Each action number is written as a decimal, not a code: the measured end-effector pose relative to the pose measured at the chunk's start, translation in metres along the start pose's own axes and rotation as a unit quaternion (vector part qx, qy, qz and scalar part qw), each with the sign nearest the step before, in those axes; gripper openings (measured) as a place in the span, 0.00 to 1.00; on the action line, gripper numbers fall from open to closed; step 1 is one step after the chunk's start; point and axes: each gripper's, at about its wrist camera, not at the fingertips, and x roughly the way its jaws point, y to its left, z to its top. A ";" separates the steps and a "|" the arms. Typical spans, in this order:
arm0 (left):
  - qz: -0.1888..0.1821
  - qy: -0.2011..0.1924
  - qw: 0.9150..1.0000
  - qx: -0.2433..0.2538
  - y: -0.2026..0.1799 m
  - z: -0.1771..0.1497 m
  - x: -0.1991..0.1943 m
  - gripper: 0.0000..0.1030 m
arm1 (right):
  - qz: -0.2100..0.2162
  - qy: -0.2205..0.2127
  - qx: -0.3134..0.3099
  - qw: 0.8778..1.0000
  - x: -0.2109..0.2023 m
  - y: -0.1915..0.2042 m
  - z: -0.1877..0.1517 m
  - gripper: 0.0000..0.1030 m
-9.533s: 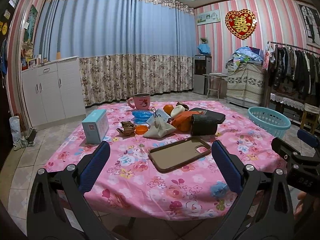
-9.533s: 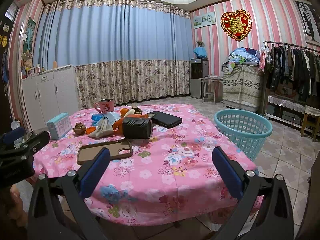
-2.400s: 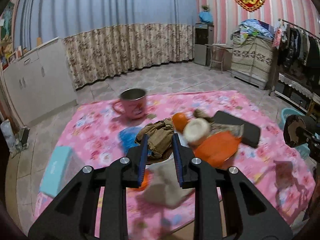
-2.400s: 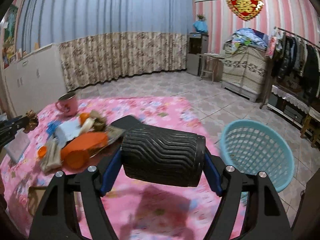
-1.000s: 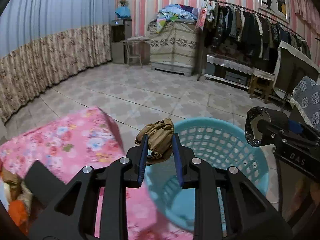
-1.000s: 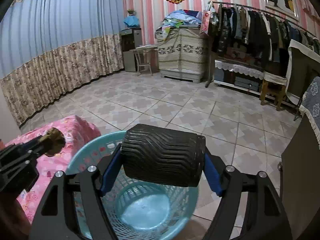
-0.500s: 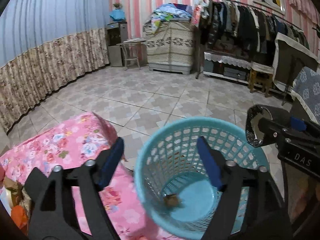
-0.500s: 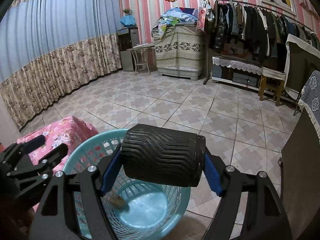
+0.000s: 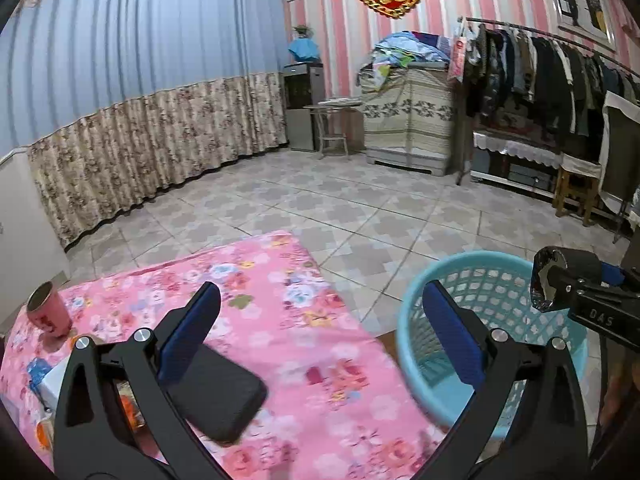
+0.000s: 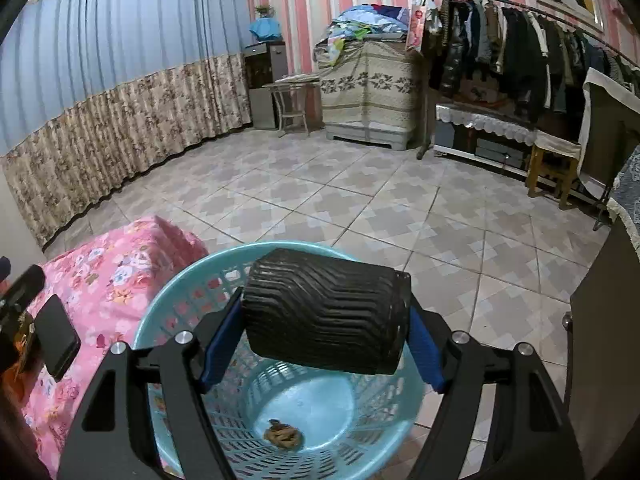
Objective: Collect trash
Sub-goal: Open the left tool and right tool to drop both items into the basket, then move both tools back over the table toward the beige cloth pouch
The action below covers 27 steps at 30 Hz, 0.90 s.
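Observation:
My left gripper hangs over the corner of the pink floral table, its jaws opening wide with nothing between them. Just right of it stands the light blue basket. My right gripper is shut on a black ribbed cylinder and holds it directly above the basket. On the basket's floor lies a crumpled brown wad. The left wrist view shows the cylinder end-on at the right edge.
On the table lie a flat black case, a pink mug and orange bits at the lower left. Tiled floor stretches beyond the basket. A clothes rack and a wooden stool stand at the right.
The left jaws let go of the brown wad, which dropped into the basket, then spread wider as the gripper swung left toward the table. The right gripper sank slightly with the cylinder.

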 end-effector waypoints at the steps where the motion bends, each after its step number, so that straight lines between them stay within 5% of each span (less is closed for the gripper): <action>1: 0.006 0.000 1.000 -0.006 0.006 -0.001 -0.003 0.95 | 0.002 0.003 -0.001 1.000 0.002 0.002 0.000 0.71; 5: 0.014 0.008 1.000 -0.019 0.022 -0.002 -0.008 0.95 | 0.002 0.012 -0.005 1.000 0.009 0.011 0.000 0.72; 8: 0.022 0.009 1.000 -0.016 0.032 -0.004 -0.010 0.95 | -0.004 0.006 -0.001 1.000 0.009 0.015 0.002 0.87; 27: 0.044 -0.001 0.999 -0.015 0.066 -0.015 -0.035 0.95 | -0.016 -0.009 -0.017 1.000 -0.015 0.030 0.004 0.89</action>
